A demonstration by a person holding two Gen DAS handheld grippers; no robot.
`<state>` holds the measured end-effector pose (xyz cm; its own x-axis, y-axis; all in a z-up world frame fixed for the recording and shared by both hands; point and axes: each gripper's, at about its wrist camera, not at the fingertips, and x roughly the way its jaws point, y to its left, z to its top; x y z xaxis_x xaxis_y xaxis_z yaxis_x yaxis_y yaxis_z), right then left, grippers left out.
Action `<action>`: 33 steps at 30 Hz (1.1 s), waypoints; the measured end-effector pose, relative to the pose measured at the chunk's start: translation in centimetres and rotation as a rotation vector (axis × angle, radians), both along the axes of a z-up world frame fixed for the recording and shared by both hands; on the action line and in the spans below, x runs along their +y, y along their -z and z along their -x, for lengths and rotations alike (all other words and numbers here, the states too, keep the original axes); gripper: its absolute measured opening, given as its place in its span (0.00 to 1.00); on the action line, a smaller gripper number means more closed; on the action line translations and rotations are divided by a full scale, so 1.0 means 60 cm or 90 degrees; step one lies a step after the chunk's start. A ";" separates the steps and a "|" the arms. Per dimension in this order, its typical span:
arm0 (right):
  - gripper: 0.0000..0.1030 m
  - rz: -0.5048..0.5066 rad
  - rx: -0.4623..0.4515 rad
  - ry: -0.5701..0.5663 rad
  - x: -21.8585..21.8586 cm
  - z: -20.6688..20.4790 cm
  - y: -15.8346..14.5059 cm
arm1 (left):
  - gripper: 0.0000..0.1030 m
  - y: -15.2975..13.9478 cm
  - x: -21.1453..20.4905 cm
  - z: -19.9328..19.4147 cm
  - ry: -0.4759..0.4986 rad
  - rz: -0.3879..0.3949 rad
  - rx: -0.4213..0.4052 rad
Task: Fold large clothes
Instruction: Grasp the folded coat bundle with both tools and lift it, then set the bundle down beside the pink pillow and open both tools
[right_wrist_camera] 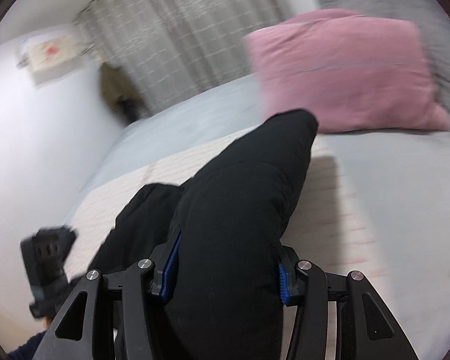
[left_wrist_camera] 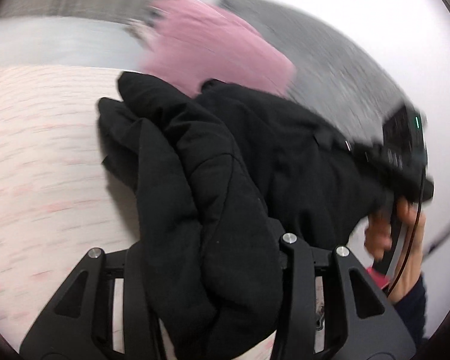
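A black padded jacket [left_wrist_camera: 225,156] hangs bunched over the bed. In the left wrist view its thick fold fills the gap of my left gripper [left_wrist_camera: 213,255], which is shut on it, and the cloth hides the fingertips. In the right wrist view my right gripper [right_wrist_camera: 226,273] is shut on another part of the jacket [right_wrist_camera: 240,204], with its blue pads [right_wrist_camera: 171,267] pressing the padding from both sides. The right gripper [left_wrist_camera: 405,156], held by a hand [left_wrist_camera: 384,231], shows at the right edge of the left wrist view. The left gripper [right_wrist_camera: 45,258] shows at lower left in the right wrist view.
The bed has a white cover with pink flecks [left_wrist_camera: 39,165] over a pale grey sheet [right_wrist_camera: 195,111]. A pink pillow [right_wrist_camera: 345,69] lies at the head, with grey fabric [left_wrist_camera: 330,60] behind it. A checked curtain [right_wrist_camera: 180,30] hangs beyond. Both views are motion-blurred.
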<state>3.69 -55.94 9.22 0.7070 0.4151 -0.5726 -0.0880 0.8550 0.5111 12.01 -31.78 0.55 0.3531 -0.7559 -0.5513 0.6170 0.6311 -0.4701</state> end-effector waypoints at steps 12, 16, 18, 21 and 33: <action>0.50 0.025 0.123 0.238 -0.463 0.022 0.174 | 0.56 0.082 -0.353 0.077 0.186 -0.110 0.046; 0.51 0.033 0.203 0.308 -0.491 0.035 0.227 | 0.63 0.106 -0.293 0.065 0.207 -0.075 0.127; 0.51 0.020 0.161 0.337 -0.483 0.076 0.217 | 0.65 0.110 -0.264 0.061 0.198 -0.051 0.156; 0.51 0.014 0.104 0.352 -0.407 0.127 0.167 | 0.65 0.104 -0.238 0.083 0.184 -0.034 0.164; 0.77 0.104 -0.018 0.393 -0.036 0.380 0.009 | 0.75 -0.051 -0.048 0.232 0.041 -0.165 -0.090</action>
<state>-19.08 -58.09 8.69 0.8034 -0.1646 -0.5723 0.4342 0.8195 0.3739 -1.88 -34.65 3.60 0.3960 -0.6196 -0.6777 0.7073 0.6765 -0.2052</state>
